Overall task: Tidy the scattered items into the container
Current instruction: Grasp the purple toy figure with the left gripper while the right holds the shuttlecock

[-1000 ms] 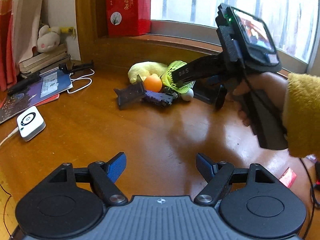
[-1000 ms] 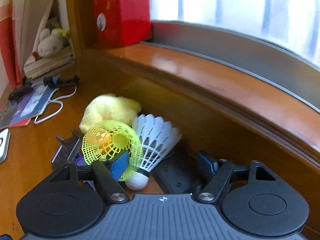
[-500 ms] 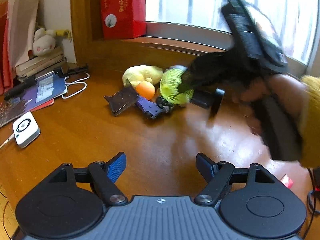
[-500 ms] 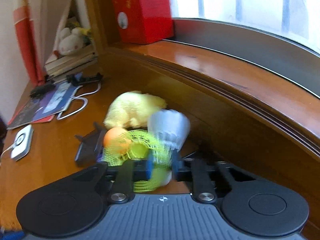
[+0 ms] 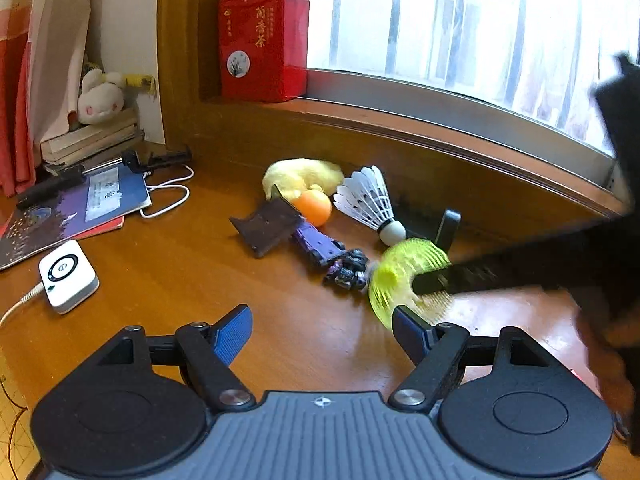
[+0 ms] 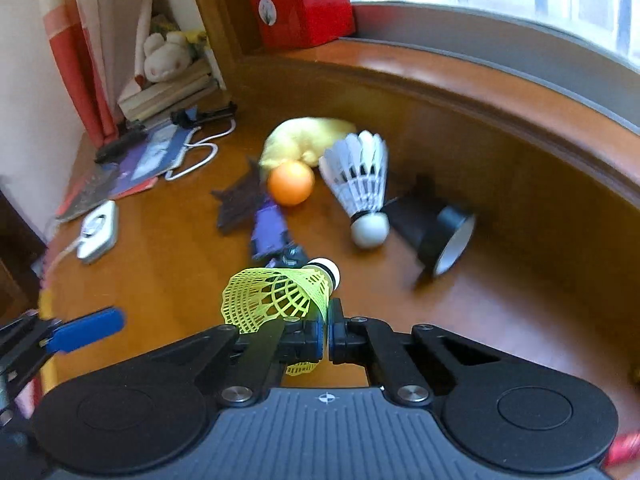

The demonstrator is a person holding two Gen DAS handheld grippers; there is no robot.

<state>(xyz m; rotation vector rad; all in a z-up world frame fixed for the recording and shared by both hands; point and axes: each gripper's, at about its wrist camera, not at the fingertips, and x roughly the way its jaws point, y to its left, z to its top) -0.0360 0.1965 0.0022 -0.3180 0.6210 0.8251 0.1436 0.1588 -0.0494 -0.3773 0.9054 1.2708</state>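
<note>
The right tongs [image 6: 327, 336] are clamped on the skirt of the yellow shuttlecock [image 6: 276, 296], seen low in the right-wrist frame's centre, lifted above the tabletop [image 6: 180, 248]. The left tongs [image 5: 322, 330] are held apart, with nothing between them. The white shuttlecock [image 6: 358, 184] and orange ball [image 6: 291, 183] are left lying mid-frame.

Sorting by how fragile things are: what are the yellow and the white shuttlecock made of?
Yellow shuttlecock: likely nylon or plastic, its skirt an open moulded mesh, with a white cap. White shuttlecock: separate overlapping vanes that look like feathers, matte, on a rounded pale base, maybe cork or foam.
</note>
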